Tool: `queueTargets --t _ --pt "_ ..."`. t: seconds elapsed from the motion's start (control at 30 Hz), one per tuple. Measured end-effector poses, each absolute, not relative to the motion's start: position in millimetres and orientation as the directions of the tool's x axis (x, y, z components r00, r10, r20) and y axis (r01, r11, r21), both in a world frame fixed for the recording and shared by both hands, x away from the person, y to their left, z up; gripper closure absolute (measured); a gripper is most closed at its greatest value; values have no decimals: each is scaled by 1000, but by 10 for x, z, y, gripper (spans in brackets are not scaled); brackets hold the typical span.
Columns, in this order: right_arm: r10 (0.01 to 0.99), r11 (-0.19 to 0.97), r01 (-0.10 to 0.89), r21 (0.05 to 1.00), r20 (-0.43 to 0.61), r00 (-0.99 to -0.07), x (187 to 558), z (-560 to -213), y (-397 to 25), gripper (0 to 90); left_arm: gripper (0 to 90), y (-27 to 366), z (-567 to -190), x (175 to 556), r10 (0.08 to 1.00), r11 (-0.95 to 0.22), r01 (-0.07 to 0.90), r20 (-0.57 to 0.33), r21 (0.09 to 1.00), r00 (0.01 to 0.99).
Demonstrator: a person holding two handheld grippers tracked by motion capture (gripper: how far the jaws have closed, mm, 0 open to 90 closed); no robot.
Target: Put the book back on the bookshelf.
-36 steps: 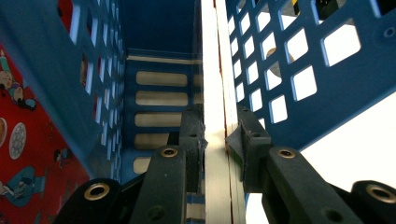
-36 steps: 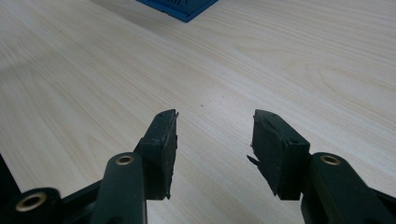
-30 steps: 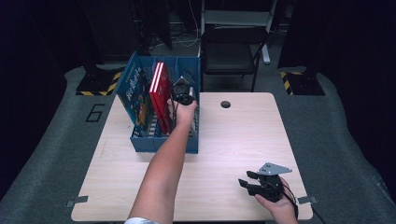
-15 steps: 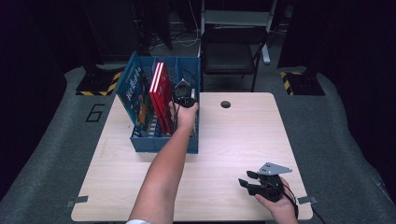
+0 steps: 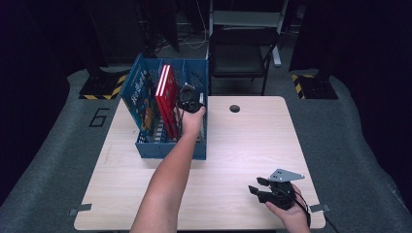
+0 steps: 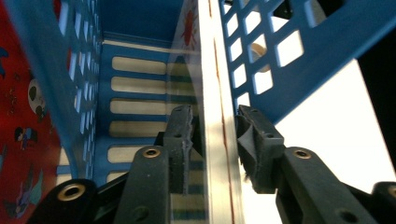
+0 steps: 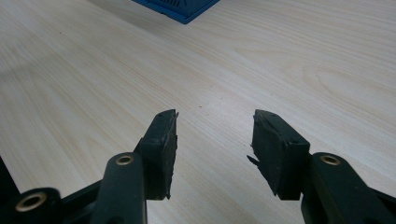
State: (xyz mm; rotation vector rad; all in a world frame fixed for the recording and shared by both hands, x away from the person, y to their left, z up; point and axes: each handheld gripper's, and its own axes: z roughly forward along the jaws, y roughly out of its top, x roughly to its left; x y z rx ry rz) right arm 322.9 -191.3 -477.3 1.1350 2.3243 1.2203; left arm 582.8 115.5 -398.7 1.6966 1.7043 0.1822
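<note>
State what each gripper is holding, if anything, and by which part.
The left gripper is shut on the top edge of a thin book standing inside the blue crate. The right gripper is open above the table, holding nothing.

I see a dark room: grey floor (image 5: 58, 160), black chair (image 5: 240, 53) at 12 o'clock, hazard-striped bases (image 5: 99, 90) flanking.
</note>
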Motion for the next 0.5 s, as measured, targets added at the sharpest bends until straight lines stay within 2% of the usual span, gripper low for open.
queueTargets --t 0.1,0.5 --pt "748 338 517 787 109 -655 3230 -4769 -1920 500 602 1184 -3952 5800 917 112 821 -377 560 132" --pt "756 334 520 786 106 -646 3241 -4777 -1904 498 595 1288 -3927 5642 911 71 829 -374 555 173"
